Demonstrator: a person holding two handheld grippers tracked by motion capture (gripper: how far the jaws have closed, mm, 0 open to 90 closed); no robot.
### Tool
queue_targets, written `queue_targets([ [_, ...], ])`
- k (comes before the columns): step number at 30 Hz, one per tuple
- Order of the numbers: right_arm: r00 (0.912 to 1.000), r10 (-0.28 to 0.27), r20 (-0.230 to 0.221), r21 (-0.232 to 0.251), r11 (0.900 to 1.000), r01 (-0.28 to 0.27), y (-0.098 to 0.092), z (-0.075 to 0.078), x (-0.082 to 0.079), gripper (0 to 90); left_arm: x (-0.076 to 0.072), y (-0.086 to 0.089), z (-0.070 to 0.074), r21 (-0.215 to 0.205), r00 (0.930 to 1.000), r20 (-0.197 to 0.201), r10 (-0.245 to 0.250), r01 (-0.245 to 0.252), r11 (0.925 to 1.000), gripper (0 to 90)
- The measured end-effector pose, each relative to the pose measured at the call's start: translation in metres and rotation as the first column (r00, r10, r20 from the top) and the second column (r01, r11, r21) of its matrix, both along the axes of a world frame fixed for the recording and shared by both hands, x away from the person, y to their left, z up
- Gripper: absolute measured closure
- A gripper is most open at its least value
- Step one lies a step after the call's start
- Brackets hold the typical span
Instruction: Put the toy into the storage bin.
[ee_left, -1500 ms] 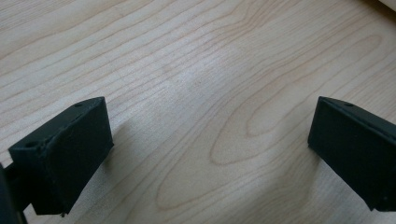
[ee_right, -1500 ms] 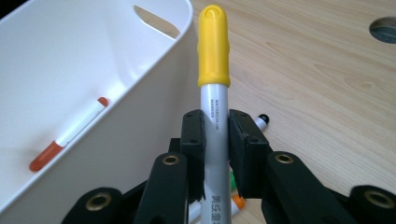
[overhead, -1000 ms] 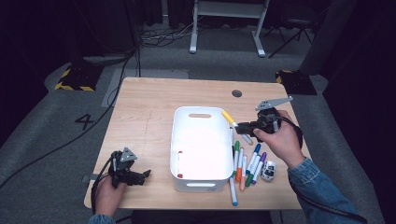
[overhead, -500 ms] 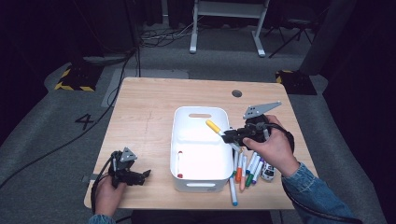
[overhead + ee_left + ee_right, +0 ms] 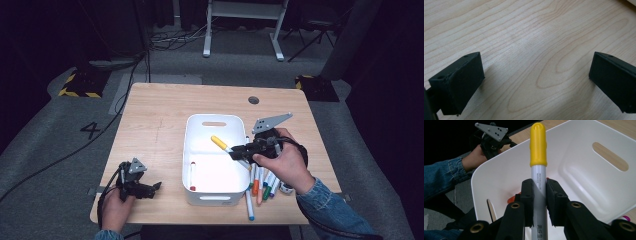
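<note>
Yellow-capped marker point(image 5: 538, 157), grey barrel, clamped between the two black jaws of the right gripper point(image 5: 539, 202), cap end pointing away from the hand. Held in the air above the white bin point(image 5: 200, 131), over its right half, cap toward the middle of the bin, as seen in the high view point(image 5: 219, 142). Not touching the bin floor, as far as can be judged.

Right gripper point(image 5: 240, 151) in the right hand point(image 5: 282, 162), just at the right rim of the bin, jaws closed tight on the marker barrel. Grey three-cornered plate on top of it.

Inside the bin, near the front left corner, one marker with red cap point(image 5: 192, 176) lying along the wall. Orange tip of something visible low in the bin in the right gripper view point(image 5: 512, 199), too hidden to name.

On the table point(image 5: 160, 115), just right of the bin, a loose group of markers point(image 5: 260, 182) in blue, orange and green, partly under the right hand.

Left gripper point(image 5: 150, 187) in the left hand point(image 5: 116, 207), resting at the front left corner of the table, well apart from the bin. Jaws wide apart, only bare wood between them point(image 5: 534, 65).
</note>
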State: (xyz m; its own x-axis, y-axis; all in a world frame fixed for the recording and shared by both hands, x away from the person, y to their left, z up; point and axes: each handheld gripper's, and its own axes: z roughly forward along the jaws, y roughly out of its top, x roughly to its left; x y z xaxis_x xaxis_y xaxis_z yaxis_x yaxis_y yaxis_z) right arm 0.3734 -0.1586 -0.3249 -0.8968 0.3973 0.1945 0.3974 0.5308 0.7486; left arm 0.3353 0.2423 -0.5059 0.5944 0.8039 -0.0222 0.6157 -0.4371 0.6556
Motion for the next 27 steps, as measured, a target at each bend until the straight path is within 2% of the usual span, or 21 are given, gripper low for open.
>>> queue_targets([
  [18, 0.9964, 0.069, -0.05, -0.048, 0.996, -0.072, 0.014, -0.023, -0.013, 77.0, 0.0, 0.0, 0.0, 0.0, 1.0, 0.0, 0.0, 0.0, 1.0, 0.0],
  [22, 0.9953, 0.082, -0.051, -0.078, 0.993, -0.086, 0.016, -0.028, -0.015, 77.0, 0.0, 0.0, 0.0, 0.0, 1.0, 0.0, 0.0, 0.0, 1.0, 0.0],
  [26, 0.9944, 0.086, -0.061, -0.084, 0.992, -0.091, 0.018, -0.031, -0.016, 77.0, 0.0, 0.0, 0.0, 0.0, 1.0, 0.001, 0.0, 0.0, 1.0, 0.0],
  [27, 0.9937, 0.096, -0.058, -0.105, 0.989, -0.102, 0.02, -0.032, -0.017, 77.0, 0.0, 0.0, 0.0, 0.0, 1.0, 0.001, 0.001, -0.001, 1.0, 0.0],
])
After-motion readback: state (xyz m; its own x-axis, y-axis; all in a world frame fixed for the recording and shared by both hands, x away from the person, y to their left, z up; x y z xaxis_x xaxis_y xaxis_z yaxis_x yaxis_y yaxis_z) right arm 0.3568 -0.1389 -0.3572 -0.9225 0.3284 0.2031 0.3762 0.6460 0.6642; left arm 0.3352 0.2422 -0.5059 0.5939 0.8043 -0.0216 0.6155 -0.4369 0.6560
